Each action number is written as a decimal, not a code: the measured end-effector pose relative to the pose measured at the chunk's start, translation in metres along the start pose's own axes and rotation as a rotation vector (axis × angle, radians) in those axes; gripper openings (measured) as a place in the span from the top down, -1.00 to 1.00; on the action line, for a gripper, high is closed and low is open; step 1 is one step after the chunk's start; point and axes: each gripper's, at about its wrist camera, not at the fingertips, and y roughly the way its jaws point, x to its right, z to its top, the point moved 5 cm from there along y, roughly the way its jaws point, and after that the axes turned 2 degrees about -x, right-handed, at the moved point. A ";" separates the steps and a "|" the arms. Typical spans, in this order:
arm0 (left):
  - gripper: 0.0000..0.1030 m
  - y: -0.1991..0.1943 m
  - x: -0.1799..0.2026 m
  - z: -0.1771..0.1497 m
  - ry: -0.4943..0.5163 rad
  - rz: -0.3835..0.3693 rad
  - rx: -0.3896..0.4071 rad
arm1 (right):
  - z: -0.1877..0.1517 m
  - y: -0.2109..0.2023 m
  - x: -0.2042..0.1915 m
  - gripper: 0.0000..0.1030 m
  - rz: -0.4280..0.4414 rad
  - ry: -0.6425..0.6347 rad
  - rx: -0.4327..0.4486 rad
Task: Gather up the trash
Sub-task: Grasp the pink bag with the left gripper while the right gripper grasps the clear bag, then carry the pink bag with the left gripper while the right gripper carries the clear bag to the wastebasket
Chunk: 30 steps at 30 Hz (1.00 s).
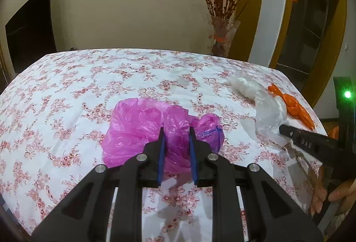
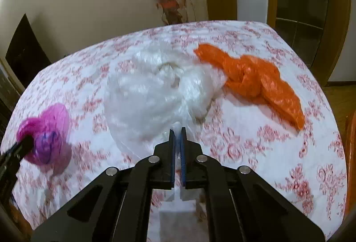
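Observation:
A crumpled pink plastic bag [image 1: 138, 128] lies on the floral tablecloth, and my left gripper [image 1: 176, 132] is shut on its near side, the film bunched between the blue pads. In the right wrist view the pink bag [image 2: 49, 131] shows at the left edge with the left gripper [image 2: 24, 145] on it. A clear whitish plastic bag [image 2: 155, 91] lies mid-table; my right gripper [image 2: 177, 131] is shut on its near edge, thin film pinched between the pads. From the left, the right gripper [image 1: 281, 128] meets that clear bag [image 1: 267, 117]. An orange bag [image 2: 251, 79] lies just beyond it.
A glass vase [image 1: 223, 37] of dried orange branches stands behind the table's far edge. The floral tablecloth [image 2: 278, 153] drops away at the right, near a doorway and wooden floor. A person's hand [image 1: 322, 193] holds the right tool. A dark panel [image 1: 31, 28] stands far left.

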 end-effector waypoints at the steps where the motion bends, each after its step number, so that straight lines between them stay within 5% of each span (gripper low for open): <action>1: 0.62 0.000 0.002 -0.001 0.002 -0.003 -0.001 | -0.003 -0.002 0.002 0.94 0.003 0.003 -0.002; 13: 0.62 -0.023 0.034 -0.006 0.029 -0.051 0.008 | -0.036 -0.085 0.037 0.95 0.027 0.051 0.115; 30: 0.62 -0.061 0.151 -0.024 0.157 -0.244 0.014 | -0.063 -0.199 0.101 0.95 -0.066 0.111 0.300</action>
